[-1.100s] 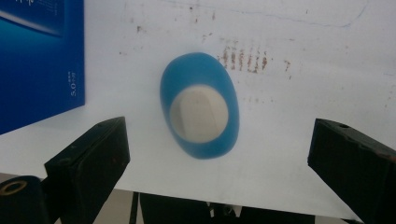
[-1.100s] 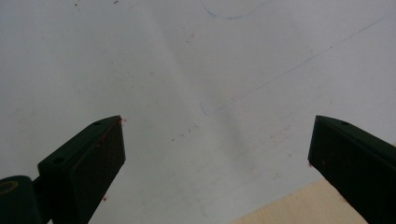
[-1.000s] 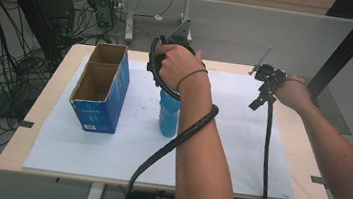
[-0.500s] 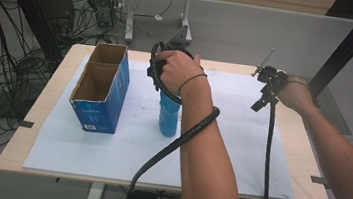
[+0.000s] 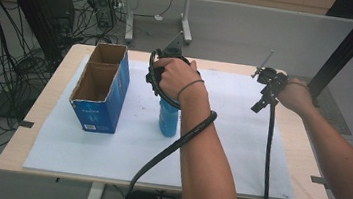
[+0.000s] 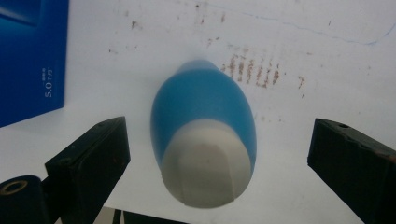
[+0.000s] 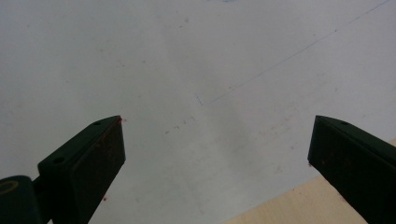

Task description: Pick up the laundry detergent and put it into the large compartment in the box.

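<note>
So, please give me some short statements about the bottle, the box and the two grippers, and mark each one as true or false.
1. The left gripper has its jaws spread wide, one on each side of the blue bottle, without touching it. True.
2. The blue bottle lies on its side on the white sheet. False: it stands upright, its pale cap pointing up at the gripper.
3. The blue cardboard box is open at the top. True.
4. The right gripper holds a second bottle. False: its jaws are open with nothing between them, above the white sheet.
5. The bottle stands inside the box. False: it stands on the sheet beside it.
</note>
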Motion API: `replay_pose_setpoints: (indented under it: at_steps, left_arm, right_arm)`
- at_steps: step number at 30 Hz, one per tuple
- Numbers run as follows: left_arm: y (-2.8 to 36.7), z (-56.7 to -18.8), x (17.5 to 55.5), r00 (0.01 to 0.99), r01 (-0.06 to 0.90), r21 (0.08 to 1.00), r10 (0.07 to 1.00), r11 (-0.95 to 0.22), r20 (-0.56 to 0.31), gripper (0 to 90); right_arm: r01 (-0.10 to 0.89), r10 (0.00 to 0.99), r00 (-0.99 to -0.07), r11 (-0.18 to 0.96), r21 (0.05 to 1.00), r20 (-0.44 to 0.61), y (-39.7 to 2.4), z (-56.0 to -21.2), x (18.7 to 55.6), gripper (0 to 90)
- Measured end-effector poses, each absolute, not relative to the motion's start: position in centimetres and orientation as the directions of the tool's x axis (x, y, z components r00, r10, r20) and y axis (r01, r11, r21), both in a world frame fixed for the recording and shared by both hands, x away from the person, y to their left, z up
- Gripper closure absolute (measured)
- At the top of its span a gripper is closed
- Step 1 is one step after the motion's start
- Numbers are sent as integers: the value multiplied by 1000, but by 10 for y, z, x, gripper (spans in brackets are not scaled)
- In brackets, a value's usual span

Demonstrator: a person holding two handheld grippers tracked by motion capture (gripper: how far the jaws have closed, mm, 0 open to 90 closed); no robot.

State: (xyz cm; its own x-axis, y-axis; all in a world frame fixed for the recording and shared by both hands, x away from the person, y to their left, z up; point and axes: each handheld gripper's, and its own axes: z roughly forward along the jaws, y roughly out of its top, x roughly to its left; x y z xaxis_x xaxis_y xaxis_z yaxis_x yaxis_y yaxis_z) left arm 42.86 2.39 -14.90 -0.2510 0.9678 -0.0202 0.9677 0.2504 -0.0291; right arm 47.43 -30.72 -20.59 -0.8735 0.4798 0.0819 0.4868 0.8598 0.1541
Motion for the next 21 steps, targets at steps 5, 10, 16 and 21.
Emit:
replay_pose_setpoints:
  at_steps: [5,10,16,21]
  left_arm:
    - [26,-153,430,-255,966,-36,966,254,-29,60]
    - [27,-153,431,-256,966,-39,966,255,-34,59]
    - [27,-156,430,-252,967,-42,967,250,-36,58]
    - [30,-156,430,-253,967,-43,967,251,-37,58]
  right_arm:
    - [490,484,-872,859,146,80,-309,-208,476,37]
    - [492,485,-871,858,146,82,-309,-208,476,35]
    - [489,483,-872,860,144,81,-307,-209,476,38]
    - [487,480,-874,861,145,78,-306,-209,476,37]
